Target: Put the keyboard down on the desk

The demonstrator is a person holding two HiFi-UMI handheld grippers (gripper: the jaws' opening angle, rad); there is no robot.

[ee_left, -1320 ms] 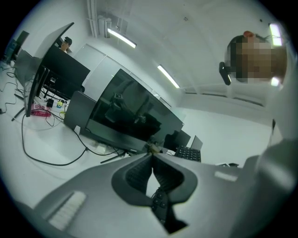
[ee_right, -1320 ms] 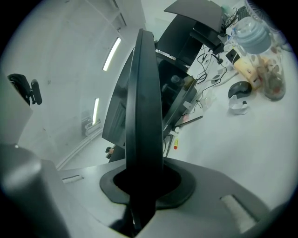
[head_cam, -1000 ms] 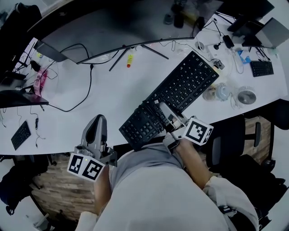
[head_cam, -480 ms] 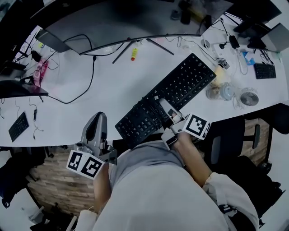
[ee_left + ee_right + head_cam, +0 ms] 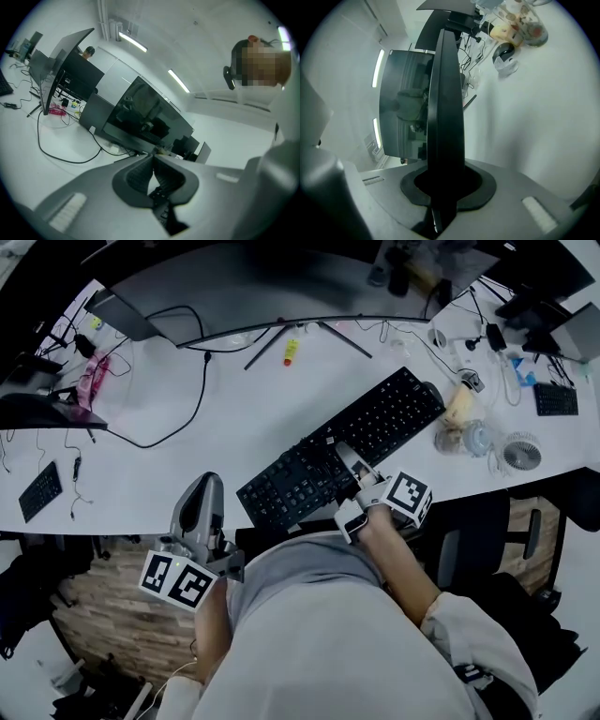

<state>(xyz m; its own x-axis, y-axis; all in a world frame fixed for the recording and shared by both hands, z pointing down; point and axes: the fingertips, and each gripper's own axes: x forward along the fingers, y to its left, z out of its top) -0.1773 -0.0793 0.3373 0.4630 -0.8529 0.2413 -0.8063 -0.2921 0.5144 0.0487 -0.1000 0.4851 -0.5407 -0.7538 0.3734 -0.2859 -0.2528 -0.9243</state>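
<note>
A long black keyboard lies slantwise over the white desk, its far end toward the back right and its near end past the desk's front edge. My right gripper is shut on the keyboard's near long edge. In the right gripper view the keyboard stands edge-on between the jaws of the right gripper. I cannot tell whether it touches the desk. My left gripper hovers at the desk's front edge, left of the keyboard, shut on nothing; the left gripper shows its pads meeting.
A curved monitor spans the back, with a black cable and a yellow marker before it. A plastic-wrapped bundle and a small fan sit right of the keyboard. A small keypad lies at far left.
The keyboard, in my right gripper, has swung down and to the left across the desk, toward the front edge. The left gripper has barely moved.
</note>
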